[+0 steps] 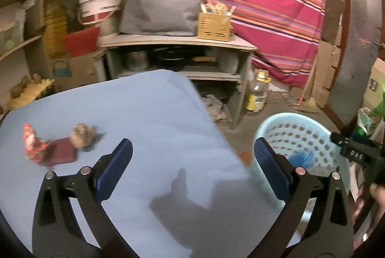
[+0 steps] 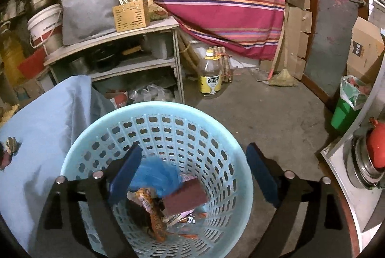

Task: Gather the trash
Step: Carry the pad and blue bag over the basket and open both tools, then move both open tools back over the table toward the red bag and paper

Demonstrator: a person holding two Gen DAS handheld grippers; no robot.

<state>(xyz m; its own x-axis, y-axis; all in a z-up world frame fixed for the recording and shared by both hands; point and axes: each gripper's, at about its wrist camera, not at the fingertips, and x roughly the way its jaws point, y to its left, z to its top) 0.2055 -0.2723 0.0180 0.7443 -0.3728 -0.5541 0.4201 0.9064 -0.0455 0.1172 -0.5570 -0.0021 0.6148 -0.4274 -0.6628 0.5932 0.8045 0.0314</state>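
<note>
On the far left of the blue cloth-covered table [image 1: 144, 113], well ahead of and to the left of the left gripper [image 1: 192, 168], three pieces of trash lie bunched together: a crumpled red-and-white wrapper [image 1: 31, 142], a small maroon box [image 1: 62, 152] touching it, and a tan crumpled wad [image 1: 83, 135] at the box's upper right corner (all three are blurred, so finer detail cannot be told). The left gripper hangs over the bare cloth with its jaws spread wide and nothing between them, its shadow falling on the cloth below. Past the table's right edge stands a light-blue perforated basket [image 1: 310, 123] on the floor, beside the table's draped cloth. In the right wrist view the right gripper [image 2: 192, 171] is poised directly over the basket's mouth, jaws apart and empty, the left finger inside the rim and the right finger over its right rim. Down in the basket lie a blue plastic bag [image 2: 156, 176], an orange snack wrapper [image 2: 149, 207] and a maroon box [image 2: 185, 197] resting on top of the other scraps, clear of both fingers. Farther right, on the concrete floor, a green bin [image 2: 344, 113] with a plastic liner stands near the edge of the view.
</note>
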